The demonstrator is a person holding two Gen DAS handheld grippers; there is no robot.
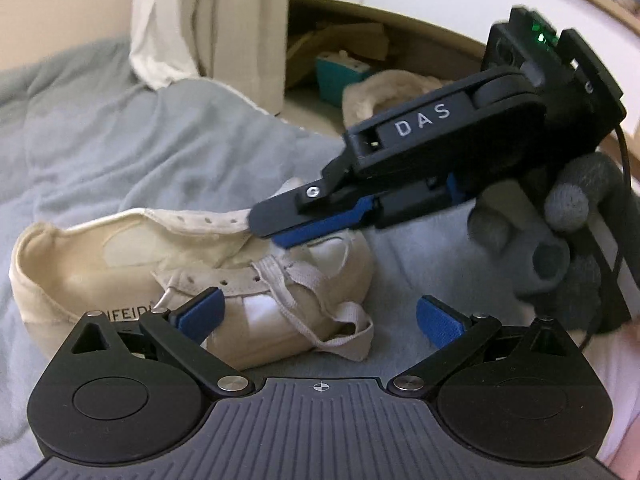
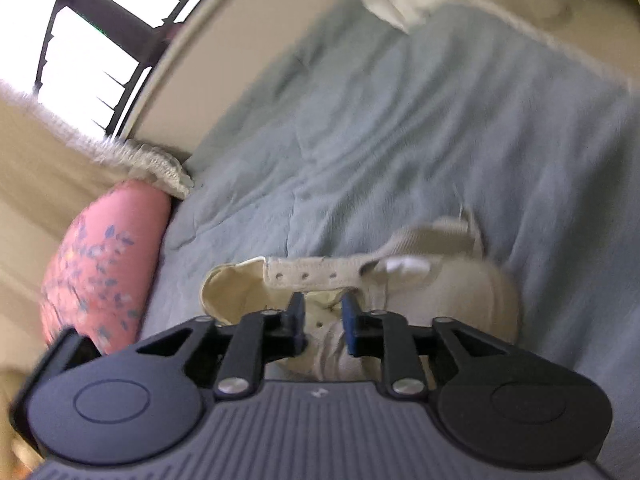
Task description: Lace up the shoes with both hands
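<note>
A cream canvas shoe (image 1: pixel 120 264) lies on its side on a grey-blue quilt (image 1: pixel 120 140), opening to the left. Its flat white lace (image 1: pixel 320 320) runs loosely through the lower eyelets near the toe and trails off. My left gripper (image 1: pixel 318 316) is open just in front of the shoe, one blue pad by the near eyelet flap. My right gripper (image 1: pixel 272 232), held by a gloved hand (image 1: pixel 580 240), reaches in from the right to the far eyelet flap. In the right wrist view the right gripper (image 2: pixel 324 320) hangs over the shoe (image 2: pixel 440 292), jaws narrowly apart, nothing seen between.
A pink floral pillow (image 2: pixel 104 264) lies at the quilt's left side below a window (image 2: pixel 80 40). Behind the shoe hang a pale curtain (image 1: pixel 180 20) and a recess with a teal box (image 1: pixel 340 76) and a fleecy cream item (image 1: pixel 384 92).
</note>
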